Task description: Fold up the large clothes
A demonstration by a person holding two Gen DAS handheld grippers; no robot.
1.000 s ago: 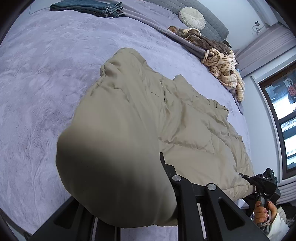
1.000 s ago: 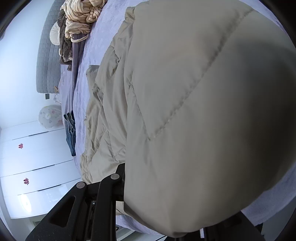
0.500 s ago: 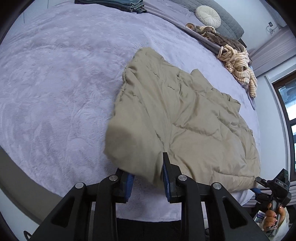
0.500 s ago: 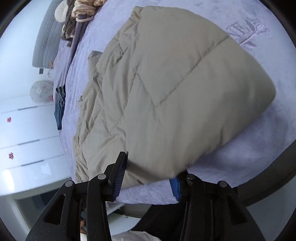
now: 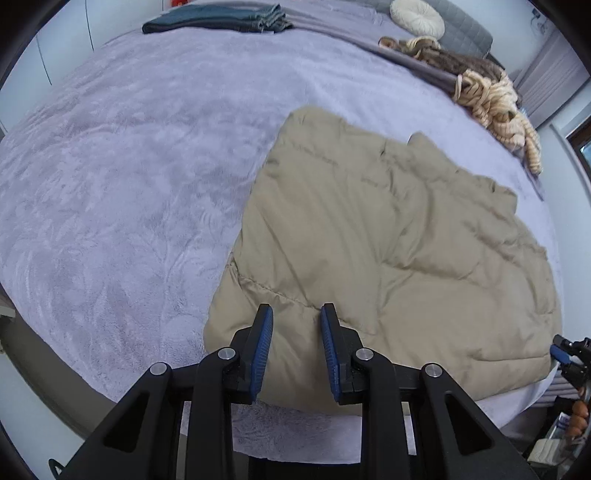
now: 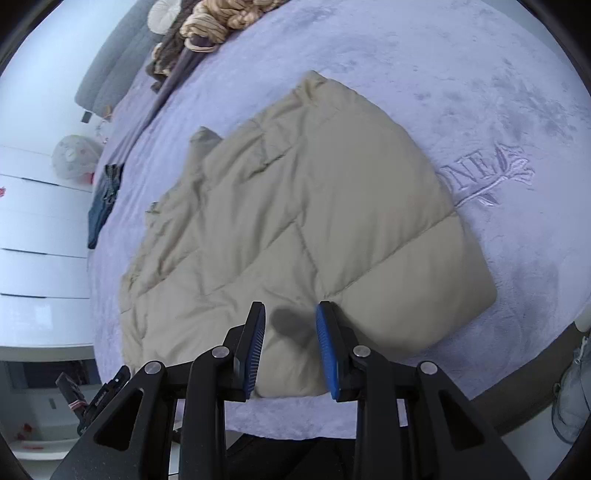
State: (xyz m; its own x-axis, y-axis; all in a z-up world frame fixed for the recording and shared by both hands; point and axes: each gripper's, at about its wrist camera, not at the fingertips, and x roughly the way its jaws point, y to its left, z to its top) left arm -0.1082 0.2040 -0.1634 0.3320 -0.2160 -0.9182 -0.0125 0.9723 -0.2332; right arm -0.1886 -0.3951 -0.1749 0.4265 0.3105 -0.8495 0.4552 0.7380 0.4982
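Tan jacket point(image 5: 399, 251) lay flat near the bed's point(image 5: 129, 166) front edge, long axis along that edge, left gripper point(image 5: 295, 345) open and empty, right gripper point(image 6: 290, 345) empty, jaws closing.

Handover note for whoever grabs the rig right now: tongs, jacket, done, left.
Left tongs: open, nothing between the pads, over the near left corner of the beige puffer jacket.
Right tongs: empty, jaws closing on nothing, over the jacket's near right part.
Jacket: lies folded over itself on the lilac bedspread, roughly rectangular, near the bed's front edge. A collar or sleeve bit pokes out at the far edge.
Nearby: folded jeans at the far side, a heap of knitwear by the headboard.
Done: one fold laid down and let go.
Left: probably tuck the far bit, fold again to make it compact.
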